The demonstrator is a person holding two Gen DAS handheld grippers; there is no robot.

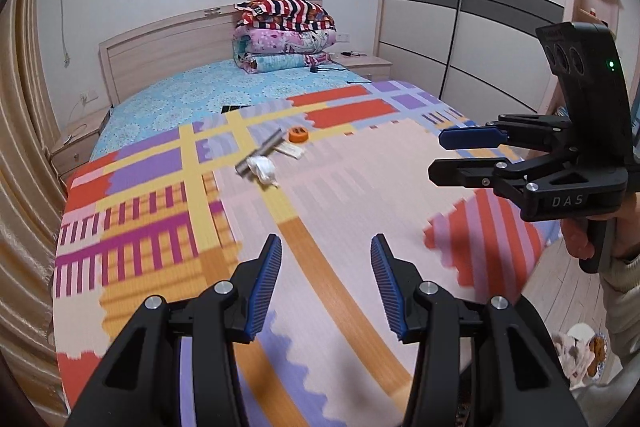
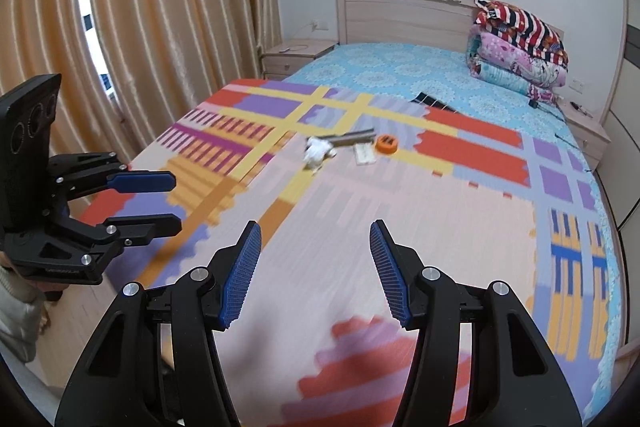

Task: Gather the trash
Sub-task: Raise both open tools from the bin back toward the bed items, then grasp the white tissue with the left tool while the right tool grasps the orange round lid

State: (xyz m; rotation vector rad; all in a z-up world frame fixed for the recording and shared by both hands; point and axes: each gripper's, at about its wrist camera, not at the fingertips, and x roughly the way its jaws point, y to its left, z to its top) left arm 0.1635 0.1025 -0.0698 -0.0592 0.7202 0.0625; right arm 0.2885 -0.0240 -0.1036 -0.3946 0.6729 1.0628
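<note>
On the bed (image 1: pixel 360 195), far from both grippers, lie a white wad (image 1: pixel 262 169), a grey bar (image 1: pixel 260 151), a wrapper (image 1: pixel 291 150) and an orange roll (image 1: pixel 298 135). Left gripper (image 1: pixel 326 279) and right gripper (image 2: pixel 316 267) hang released, gripping nothing.

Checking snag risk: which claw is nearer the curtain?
Left. The left claw hangs on the curtain side of the bed; the right claw is farther over, toward the wardrobe, with the left one between it and the curtain.
</note>
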